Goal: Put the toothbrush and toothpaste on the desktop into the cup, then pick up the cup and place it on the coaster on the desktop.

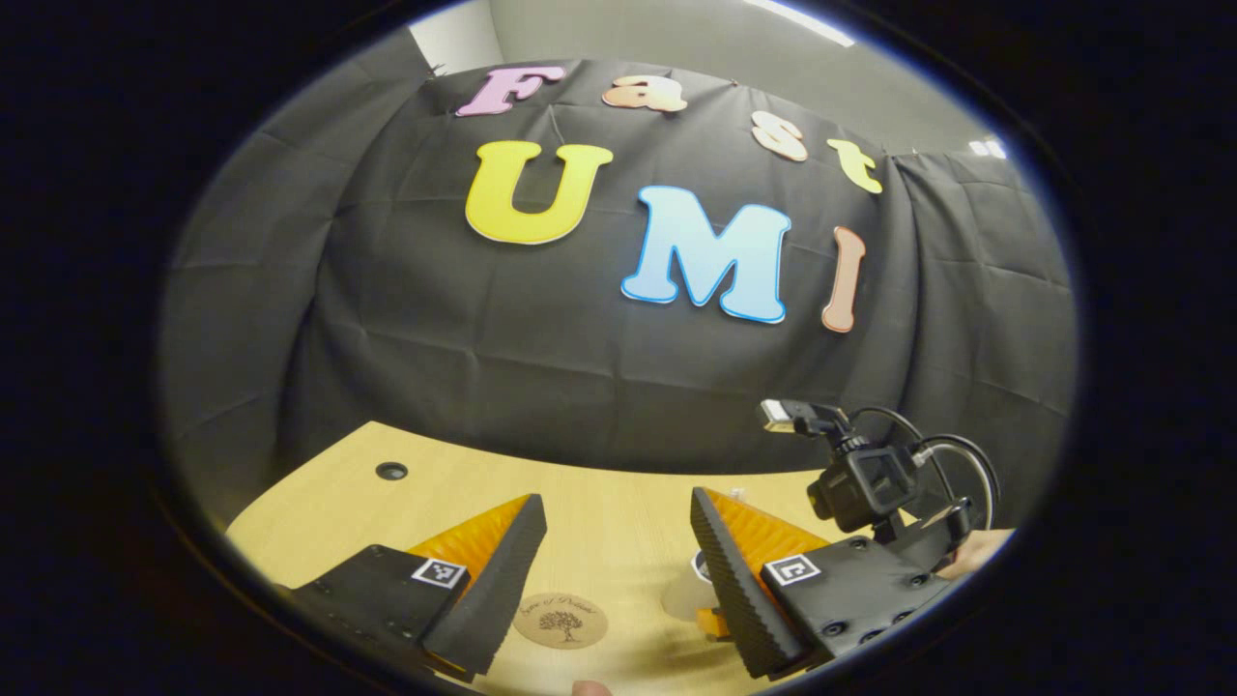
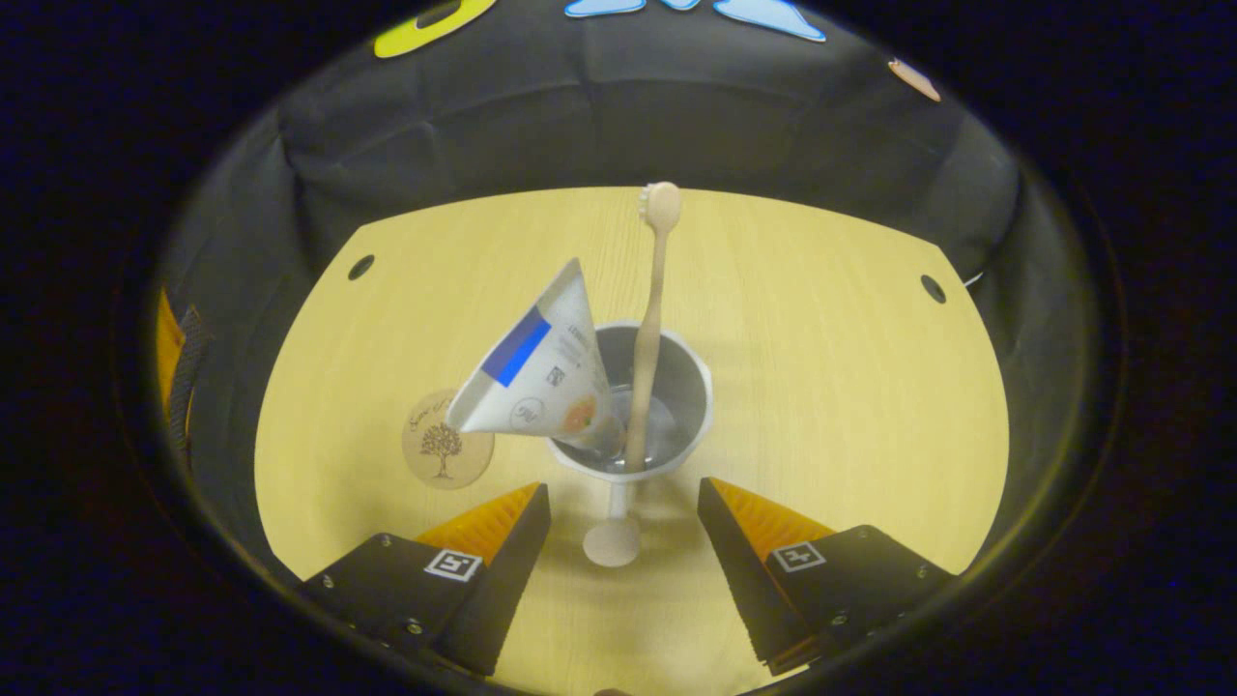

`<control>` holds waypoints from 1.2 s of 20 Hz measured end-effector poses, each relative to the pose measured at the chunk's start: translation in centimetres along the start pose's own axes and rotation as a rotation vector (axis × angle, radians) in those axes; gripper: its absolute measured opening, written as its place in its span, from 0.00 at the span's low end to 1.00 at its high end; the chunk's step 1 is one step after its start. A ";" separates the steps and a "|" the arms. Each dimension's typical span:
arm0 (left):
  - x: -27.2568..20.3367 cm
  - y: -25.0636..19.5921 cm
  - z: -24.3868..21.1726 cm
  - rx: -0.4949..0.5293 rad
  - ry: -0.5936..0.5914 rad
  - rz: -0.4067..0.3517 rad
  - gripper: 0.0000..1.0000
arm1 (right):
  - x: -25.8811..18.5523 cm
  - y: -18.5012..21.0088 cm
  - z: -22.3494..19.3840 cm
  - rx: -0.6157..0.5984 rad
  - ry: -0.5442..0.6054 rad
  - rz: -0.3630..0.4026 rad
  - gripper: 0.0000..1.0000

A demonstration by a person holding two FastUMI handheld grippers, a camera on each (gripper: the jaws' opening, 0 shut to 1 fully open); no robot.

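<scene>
You have a pale wooden desktop (image 2: 821, 387) with 2 round holes at its far corners; on it stand the cup (image 2: 688, 401) and, just beside, the coaster (image 2: 446, 452).

No legible text on coaster (image 2: 446, 440), toothpaste (image 2: 536, 372).

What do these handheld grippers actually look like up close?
Each gripper, left gripper and right gripper, has two wedge-shaped fingers on black bolted blocks, each block carrying a small square black-and-white marker. In the left gripper view the farther-off right gripper carries a boxy black camera with looping black cables.
</scene>
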State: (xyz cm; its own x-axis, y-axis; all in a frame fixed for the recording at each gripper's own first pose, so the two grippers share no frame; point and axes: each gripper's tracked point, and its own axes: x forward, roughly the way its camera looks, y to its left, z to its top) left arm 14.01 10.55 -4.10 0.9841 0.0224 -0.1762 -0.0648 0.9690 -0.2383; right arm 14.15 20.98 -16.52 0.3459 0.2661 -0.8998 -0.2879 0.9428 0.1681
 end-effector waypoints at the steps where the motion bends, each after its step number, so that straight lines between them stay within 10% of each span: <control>1: 0.0 0.1 -0.1 -0.001 0.002 0.000 0.96 | 0.2 0.0 0.0 0.004 0.018 -0.003 0.93; 13: -0.1 0.8 -1.8 -0.025 0.043 0.007 0.96 | 4.0 -0.4 -0.3 0.050 0.160 -0.020 0.88; 18: -0.2 1.2 -2.2 -0.035 0.053 0.018 0.98 | 4.5 -0.6 -1.2 0.056 0.195 -0.026 0.63; 20: -0.4 1.3 -2.2 -0.036 0.050 0.023 0.96 | 4.2 -0.5 -1.4 0.074 0.200 -0.039 0.34; 24: -1.2 2.0 -2.1 -0.034 0.040 0.041 0.96 | 4.2 -0.9 -1.2 0.039 0.157 -0.062 0.29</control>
State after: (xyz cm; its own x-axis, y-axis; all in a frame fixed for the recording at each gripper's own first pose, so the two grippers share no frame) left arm 12.33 11.92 -6.35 0.9732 0.0510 -0.2243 -0.1108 0.9585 -0.2628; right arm 14.83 21.07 -20.93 0.2171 0.1757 -0.9602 -0.2346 0.9642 0.1234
